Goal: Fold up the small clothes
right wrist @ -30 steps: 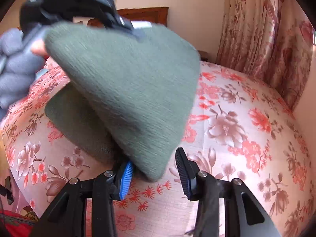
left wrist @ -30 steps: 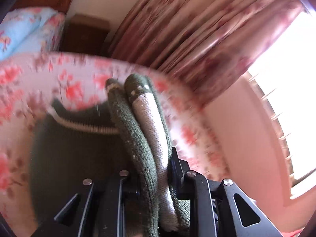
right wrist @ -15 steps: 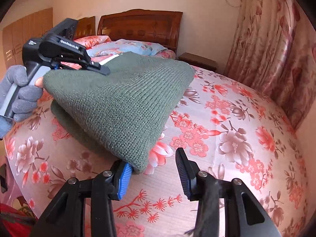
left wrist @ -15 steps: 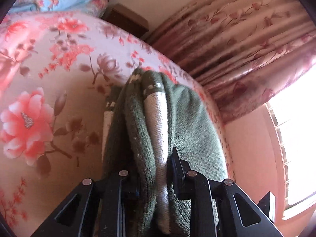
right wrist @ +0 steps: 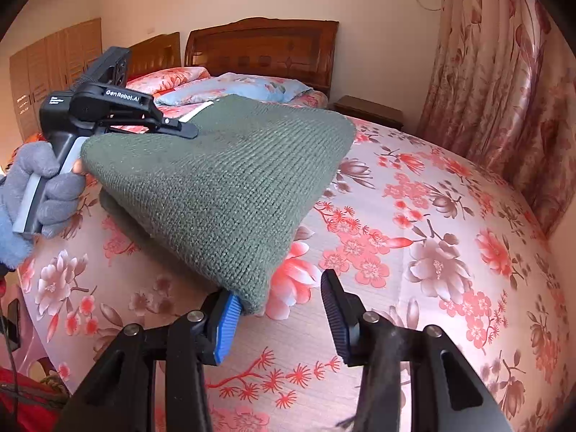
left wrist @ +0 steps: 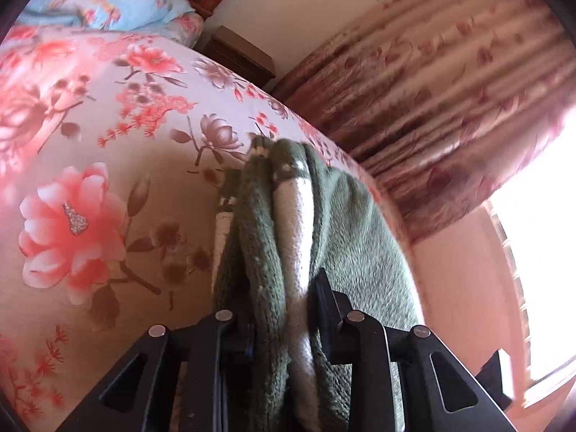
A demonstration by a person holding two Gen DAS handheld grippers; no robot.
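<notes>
The right gripper (right wrist: 279,309) stands partly open and holds nothing; the sweater (right wrist: 223,187) has one corner just beside its blue pad (right wrist: 226,327). The sweater lies partly on the bed (right wrist: 414,252), its upper layer lifted. Beyond, the left gripper (left wrist: 284,309) is clamped on the sweater's bunched edge. Step in hand, by judgement: folding one half over. Next: lower the edge onto the layer beneath, then release.

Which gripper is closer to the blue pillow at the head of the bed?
Left. The left gripper, clamped on the green sweater, sits just in front of the blue pillow. The right gripper is open, farther down the bed at the sweater's near corner.
</notes>
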